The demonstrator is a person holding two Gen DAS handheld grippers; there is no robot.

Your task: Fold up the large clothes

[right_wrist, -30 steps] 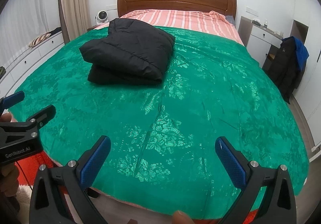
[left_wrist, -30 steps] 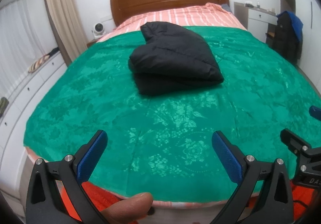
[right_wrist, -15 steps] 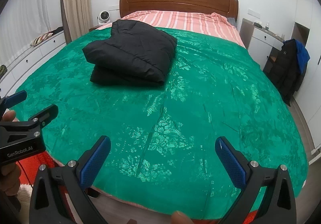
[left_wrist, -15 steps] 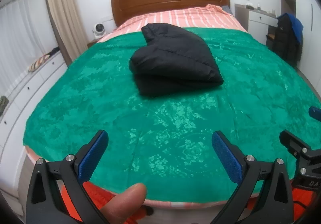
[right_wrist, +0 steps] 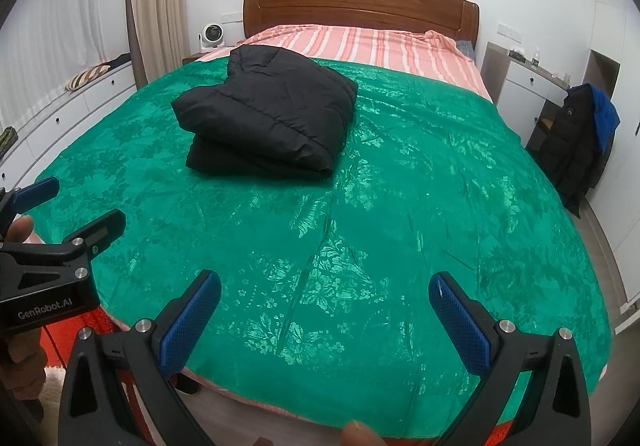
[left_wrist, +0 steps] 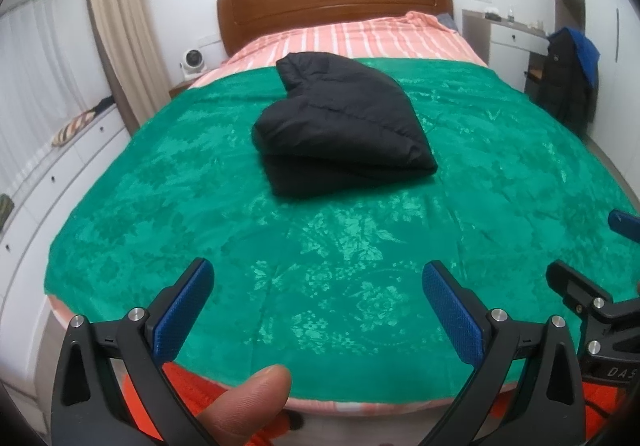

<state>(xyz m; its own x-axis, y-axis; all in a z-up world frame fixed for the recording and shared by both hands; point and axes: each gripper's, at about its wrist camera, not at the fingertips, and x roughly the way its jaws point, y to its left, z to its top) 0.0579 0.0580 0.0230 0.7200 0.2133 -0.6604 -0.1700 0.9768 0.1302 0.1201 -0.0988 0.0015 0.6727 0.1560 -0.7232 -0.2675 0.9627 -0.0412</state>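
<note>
A big bed (left_wrist: 500, 182) fills the room, with a shiny green cover (right_wrist: 400, 206) spread over it. At the far end is a brown wooden headboard (right_wrist: 360, 2) and a pink striped sheet (left_wrist: 360, 42). A black puffy jacket (left_wrist: 340, 134) lies folded in a thick pile on the green cover, toward the far half of the bed. It is well apart from both grippers. The left gripper (left_wrist: 316, 306) hangs over the near edge of the bed, jaws wide open, holding nothing. The right gripper (right_wrist: 324, 316) is beside it, jaws wide open too, holding nothing. A thumb (left_wrist: 248, 402) shows at the bottom.
</note>
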